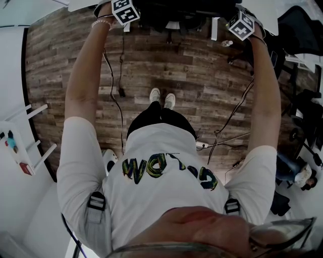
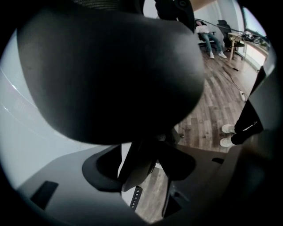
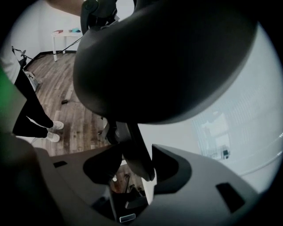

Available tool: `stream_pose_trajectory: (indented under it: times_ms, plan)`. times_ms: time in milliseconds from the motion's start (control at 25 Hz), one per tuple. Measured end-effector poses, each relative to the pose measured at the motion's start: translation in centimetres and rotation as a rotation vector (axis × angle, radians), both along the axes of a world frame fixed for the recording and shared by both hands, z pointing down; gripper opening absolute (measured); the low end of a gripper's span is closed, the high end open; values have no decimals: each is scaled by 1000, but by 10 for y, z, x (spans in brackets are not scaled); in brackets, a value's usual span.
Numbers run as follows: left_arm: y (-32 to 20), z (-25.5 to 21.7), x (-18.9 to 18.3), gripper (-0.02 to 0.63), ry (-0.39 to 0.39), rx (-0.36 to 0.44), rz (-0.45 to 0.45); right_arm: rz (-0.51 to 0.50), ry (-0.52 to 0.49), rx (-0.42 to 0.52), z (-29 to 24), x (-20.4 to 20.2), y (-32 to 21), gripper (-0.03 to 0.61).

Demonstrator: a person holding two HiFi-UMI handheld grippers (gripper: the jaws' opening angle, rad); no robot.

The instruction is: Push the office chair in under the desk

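Fingers (image 2: 62,185) of the left gripper (image 2: 141,174) are pressed onto the left post (image 2: 138,161) under the chair's arm pad (image 2: 110,66), with no gap showing on either side. The right gripper (image 3: 132,172) does the same: its fingers (image 3: 212,181) pinch the right post (image 3: 132,148) beneath the other pad (image 3: 163,57). Gripping low on both posts looks deliberate. Two holds, one on each side of the chair (image 1: 186,12), should let it be pushed straight, not swivelled.

Outward from the grips, both arms reach fully forward. The marker cubes sit just beside the chair on its left and right, and the person's feet (image 1: 162,98) stand well behind it on the wood floor (image 1: 202,75).

Most of the chair already lies beneath the white desk (image 1: 86,4), whose edge shows on both sides of it. By that, the push looks nearly finished. Cables (image 1: 113,95) trail on the floor behind the chair, clear of its path forward.
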State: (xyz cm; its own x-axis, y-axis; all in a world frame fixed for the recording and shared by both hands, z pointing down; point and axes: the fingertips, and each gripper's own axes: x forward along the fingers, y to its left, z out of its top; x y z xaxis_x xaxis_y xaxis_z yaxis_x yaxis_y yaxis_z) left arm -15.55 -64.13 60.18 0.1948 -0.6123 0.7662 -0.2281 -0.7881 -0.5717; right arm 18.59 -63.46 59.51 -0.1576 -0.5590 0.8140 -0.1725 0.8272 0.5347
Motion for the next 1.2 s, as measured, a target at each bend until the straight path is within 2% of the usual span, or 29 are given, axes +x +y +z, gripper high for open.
stream_pose_trajectory:
  times_ms: [160,240,440,680,840,1000,1200]
  plan:
    - [14,-17,-5,259,42,49,-47,75,-66,96,-24,14,10,212]
    - [26,-30,-7,259,87,77,-87,109,-116,135,-41,18,24,187]
    - [66,-69,7,222,343,115,-200,203,-300,171,-75,20,64,137]
    - [133,-126,42,163,703,115,-262,285,-670,214,-138,-12,129,86]
    - [178,-176,60,134,907,136,-268,305,-879,230,-182,-37,178,63]
    - [222,-222,68,114,1049,166,-264,317,-1032,245,-225,-58,226,42]
    - [273,-265,75,103,1149,189,-240,316,-1139,263,-266,-78,278,34]
